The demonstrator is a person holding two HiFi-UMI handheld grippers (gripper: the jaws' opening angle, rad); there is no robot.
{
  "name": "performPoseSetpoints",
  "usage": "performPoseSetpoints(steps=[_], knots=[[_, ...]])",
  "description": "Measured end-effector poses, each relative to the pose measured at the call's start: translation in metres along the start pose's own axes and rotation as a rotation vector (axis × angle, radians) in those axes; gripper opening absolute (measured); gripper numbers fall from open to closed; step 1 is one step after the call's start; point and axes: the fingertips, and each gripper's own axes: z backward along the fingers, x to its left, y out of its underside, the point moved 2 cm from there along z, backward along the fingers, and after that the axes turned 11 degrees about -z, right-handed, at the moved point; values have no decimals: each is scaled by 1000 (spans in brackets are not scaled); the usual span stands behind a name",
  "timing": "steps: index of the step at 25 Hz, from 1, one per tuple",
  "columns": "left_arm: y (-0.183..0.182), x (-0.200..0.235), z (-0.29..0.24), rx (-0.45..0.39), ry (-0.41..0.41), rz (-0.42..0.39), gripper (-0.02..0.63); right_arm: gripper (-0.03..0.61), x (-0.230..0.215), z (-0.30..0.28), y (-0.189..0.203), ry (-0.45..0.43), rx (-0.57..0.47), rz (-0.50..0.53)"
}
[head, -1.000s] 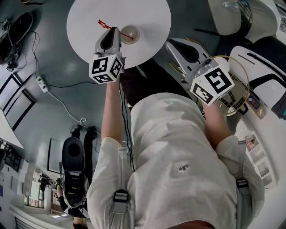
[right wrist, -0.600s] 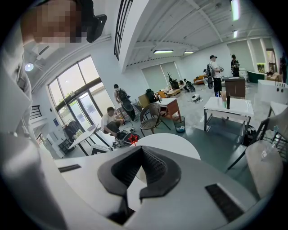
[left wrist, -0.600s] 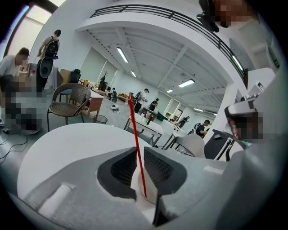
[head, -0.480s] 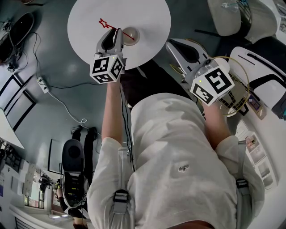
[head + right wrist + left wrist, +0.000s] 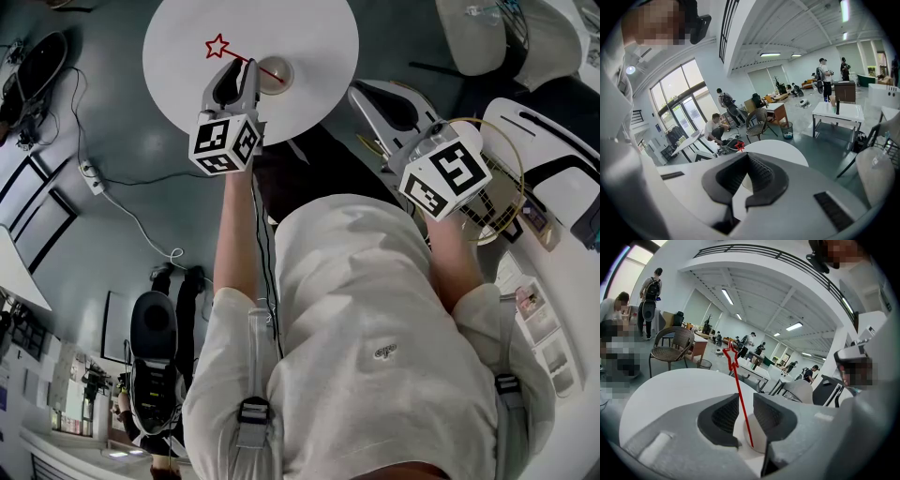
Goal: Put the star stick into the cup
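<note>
The star stick (image 5: 255,66) leans in the cup (image 5: 280,75) on the round white table (image 5: 314,37), star end up. The left gripper's (image 5: 746,405) fingers stand parted either side of it. The right gripper's (image 5: 747,162) fingers are closed on nothing.

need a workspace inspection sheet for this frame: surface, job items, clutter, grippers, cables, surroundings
Surface: round white table.
Job's things: star stick leans with its lower end in the cup, star end up.
Clutter: nothing seen on the table.
Grippers: left gripper open, jaws either side of the stick, not pinching; right gripper shut, empty, away from the table.
Cables: white cable on the floor.
Surroundings: open office, wicker chair.
</note>
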Motion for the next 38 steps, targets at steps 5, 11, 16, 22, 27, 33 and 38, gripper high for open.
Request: performPoseSetpoints(steps=[5,11,16,22,27,33,38], knots=[[-4,-5,5,5,1,-2,81,8,3,6,-2,-5,-10,1],[-11,-4,19,13,-15,-13,81,7,10,9,-9,-14,-43,-3],[-26,-12,38,9,-24,-36,81,7,20,17,-14,-24,-68,5],[-44,-42,62,-16,-29,-39,81,7,28,37,-18,-44,-107,20],[-51,-67,77,-30,-15,-32,78,7,35,46,-21,-58,-134,46],[-66,-88,91,-51,-4,-77,41,8,33,60,-24,-59,-156,65],[-78,-89,104,-74,-13,-104,21,7,36,65,-24,-61,-167,76]])
